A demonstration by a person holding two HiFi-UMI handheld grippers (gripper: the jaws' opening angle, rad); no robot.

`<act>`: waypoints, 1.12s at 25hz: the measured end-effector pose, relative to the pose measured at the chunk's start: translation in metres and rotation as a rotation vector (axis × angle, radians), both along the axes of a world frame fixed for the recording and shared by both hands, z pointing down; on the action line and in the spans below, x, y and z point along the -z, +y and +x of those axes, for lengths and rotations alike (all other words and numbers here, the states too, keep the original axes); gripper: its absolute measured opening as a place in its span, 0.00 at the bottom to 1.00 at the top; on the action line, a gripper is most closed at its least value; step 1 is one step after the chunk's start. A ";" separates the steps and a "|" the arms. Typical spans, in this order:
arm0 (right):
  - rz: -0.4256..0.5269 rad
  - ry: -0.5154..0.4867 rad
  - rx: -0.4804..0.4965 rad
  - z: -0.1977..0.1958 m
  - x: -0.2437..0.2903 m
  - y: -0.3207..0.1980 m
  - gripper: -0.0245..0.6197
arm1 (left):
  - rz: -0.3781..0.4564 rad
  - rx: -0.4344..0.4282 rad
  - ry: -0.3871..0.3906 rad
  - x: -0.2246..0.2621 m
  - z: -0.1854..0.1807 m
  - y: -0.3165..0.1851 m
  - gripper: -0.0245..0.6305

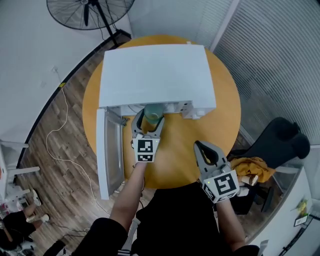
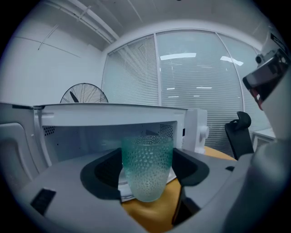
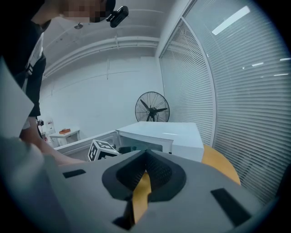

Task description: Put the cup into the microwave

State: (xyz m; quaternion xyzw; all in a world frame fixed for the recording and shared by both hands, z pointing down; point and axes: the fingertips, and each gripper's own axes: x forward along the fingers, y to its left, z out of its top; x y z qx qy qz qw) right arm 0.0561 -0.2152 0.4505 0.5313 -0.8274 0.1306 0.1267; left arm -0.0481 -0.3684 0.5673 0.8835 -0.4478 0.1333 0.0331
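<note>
A teal dimpled glass cup [image 2: 147, 166] stands upright between the jaws of my left gripper [image 1: 148, 122], which is shut on it. The same cup [image 1: 152, 114] hangs just above the table at the mouth of the white microwave [image 1: 155, 75]. The microwave door [image 1: 109, 150] swings open to the left, and through the opening the cavity [image 2: 104, 139] and its glass turntable show behind the cup. My right gripper [image 1: 207, 152] hovers over the near right part of the table, shut with nothing in it. From the right gripper view the microwave [image 3: 161, 135] is ahead.
The round orange table [image 1: 220, 115] carries the microwave. A standing fan [image 1: 90, 11] is at the back left, and a white cable [image 1: 60, 130] runs across the wooden floor. A black office chair [image 1: 277, 140] with a yellow cloth [image 1: 252, 167] stands to the right. Blinds line the right wall.
</note>
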 end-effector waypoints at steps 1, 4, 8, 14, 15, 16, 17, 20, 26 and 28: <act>-0.007 0.000 -0.004 0.000 -0.002 -0.001 0.05 | -0.006 -0.001 -0.003 -0.005 0.000 -0.004 0.55; -0.026 0.003 -0.013 0.003 -0.007 -0.003 0.05 | -0.025 0.001 -0.007 -0.019 0.000 -0.018 0.55; -0.043 0.006 -0.019 0.004 -0.013 -0.005 0.05 | -0.039 0.004 -0.012 -0.033 -0.001 -0.030 0.55; -0.068 -0.001 -0.018 0.001 -0.022 -0.008 0.05 | -0.049 0.013 -0.011 -0.047 -0.003 -0.043 0.55; -0.069 -0.002 -0.017 0.000 -0.023 -0.008 0.05 | -0.052 0.015 -0.007 -0.048 -0.003 -0.044 0.55; -0.069 -0.002 -0.016 -0.001 -0.023 -0.009 0.05 | -0.057 0.017 0.001 -0.049 -0.004 -0.046 0.55; -0.069 -0.003 -0.014 -0.002 -0.023 -0.010 0.05 | -0.063 0.020 0.009 -0.050 -0.005 -0.047 0.55; -0.069 -0.002 -0.014 -0.004 -0.024 -0.011 0.05 | -0.068 0.019 0.016 -0.052 -0.005 -0.051 0.55; -0.075 0.003 -0.023 -0.003 -0.024 -0.010 0.05 | -0.056 0.001 -0.014 -0.057 0.004 -0.059 0.55; -0.076 0.004 -0.030 0.000 -0.024 -0.010 0.05 | -0.054 -0.003 -0.019 -0.057 0.007 -0.063 0.55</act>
